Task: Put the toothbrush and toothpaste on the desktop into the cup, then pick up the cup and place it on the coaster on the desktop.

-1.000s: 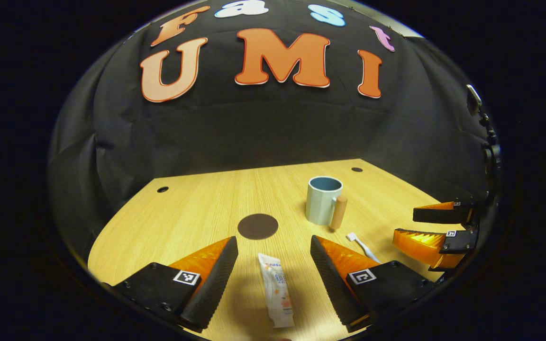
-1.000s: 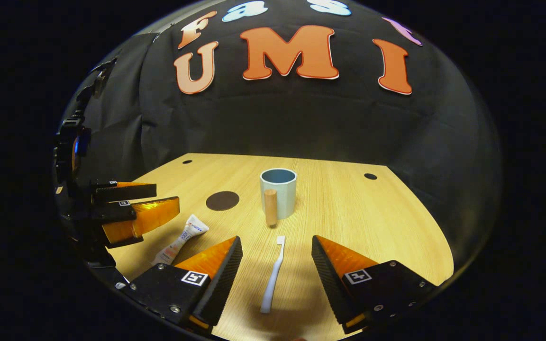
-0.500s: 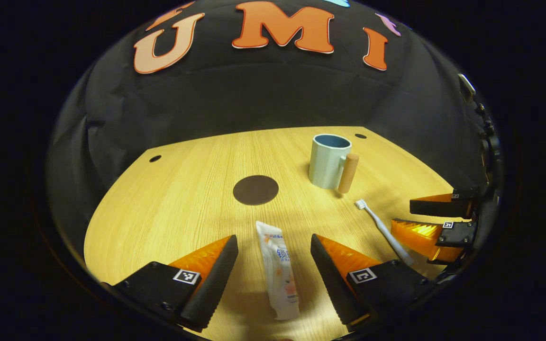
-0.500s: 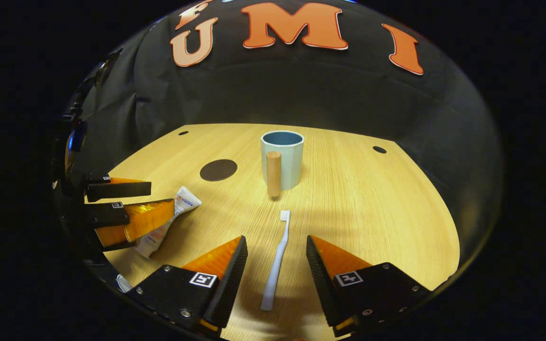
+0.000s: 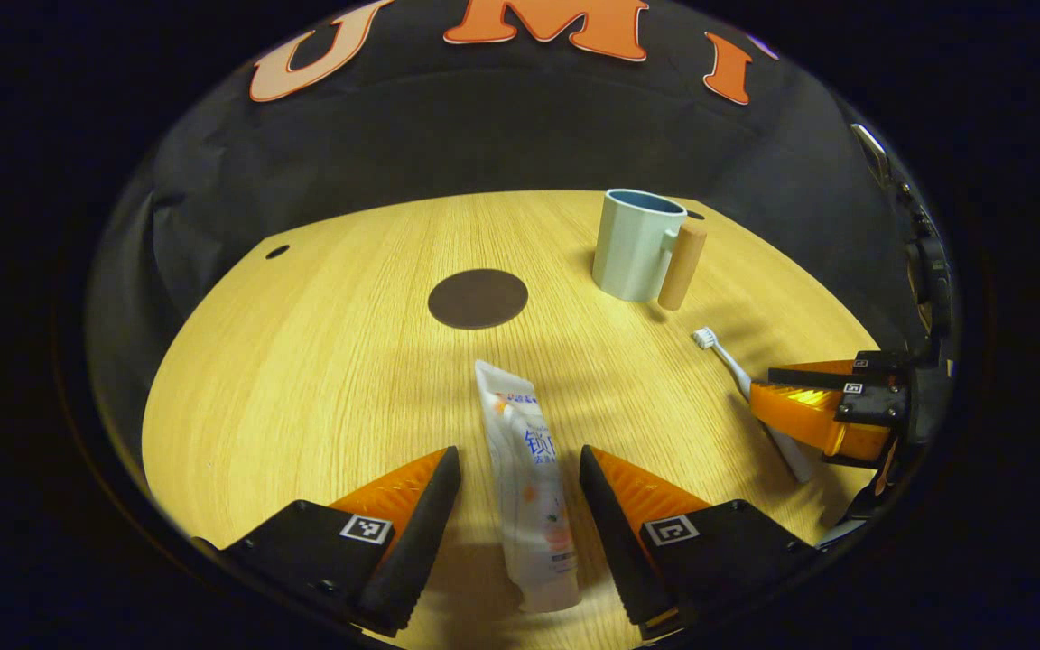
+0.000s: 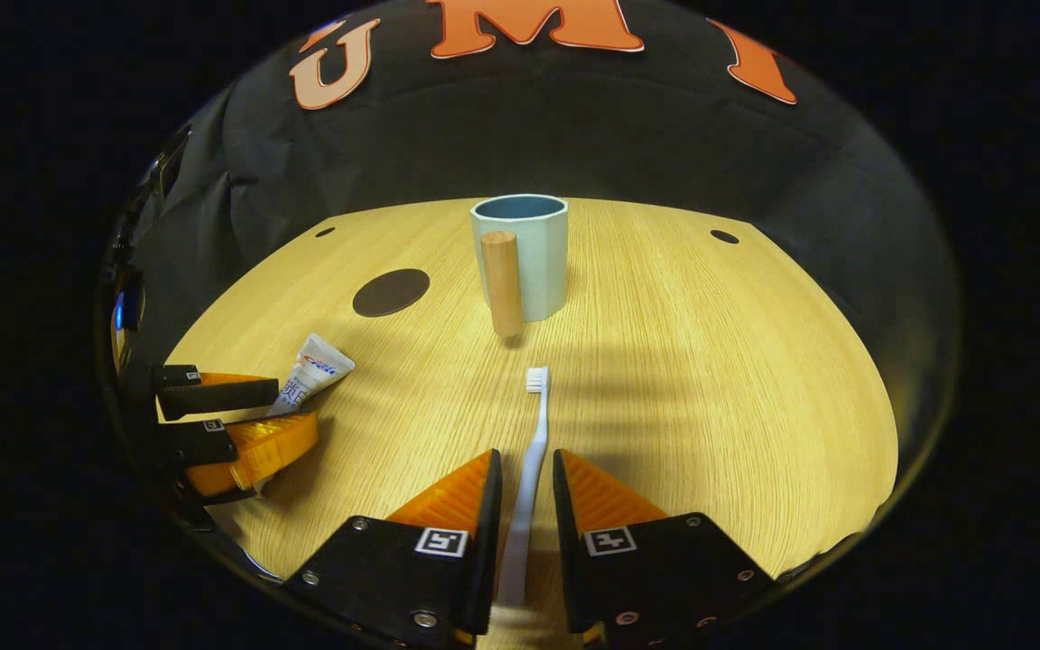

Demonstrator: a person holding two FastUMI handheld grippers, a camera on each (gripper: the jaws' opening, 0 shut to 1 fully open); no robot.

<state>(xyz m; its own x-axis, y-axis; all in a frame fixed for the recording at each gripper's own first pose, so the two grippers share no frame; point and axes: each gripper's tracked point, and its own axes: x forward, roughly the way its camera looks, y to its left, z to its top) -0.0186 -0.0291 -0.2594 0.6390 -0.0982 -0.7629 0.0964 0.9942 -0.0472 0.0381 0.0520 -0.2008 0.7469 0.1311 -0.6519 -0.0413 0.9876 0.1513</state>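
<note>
The white toothpaste tube [image 5: 524,487] lies flat on the desk between the wide-apart fingers of my left gripper [image 5: 515,460], which is open and not touching it. The white toothbrush [image 6: 533,433] lies with its bristles toward the cup. My right gripper [image 6: 527,469] is low over the desk, fingers drawn in close on either side of the handle with a thin gap each side. The pale blue cup [image 6: 524,257] with a wooden handle [image 6: 504,282] stands upright behind the brush, also cup [image 5: 633,244]. The dark round coaster [image 5: 478,298] lies left of the cup.
The wooden desk [image 6: 710,361] has small round holes near its far edge and ends at the black cloth wall. From the left gripper view, the right gripper [image 5: 813,402] sits over the toothbrush [image 5: 728,357]. From the right gripper view, the left gripper [image 6: 222,420] straddles the toothpaste [image 6: 312,379].
Both grippers have moved forward and down toward the desk. The right gripper's fingers have drawn in from wide apart to close around the toothbrush handle. The left gripper has stayed wide.
</note>
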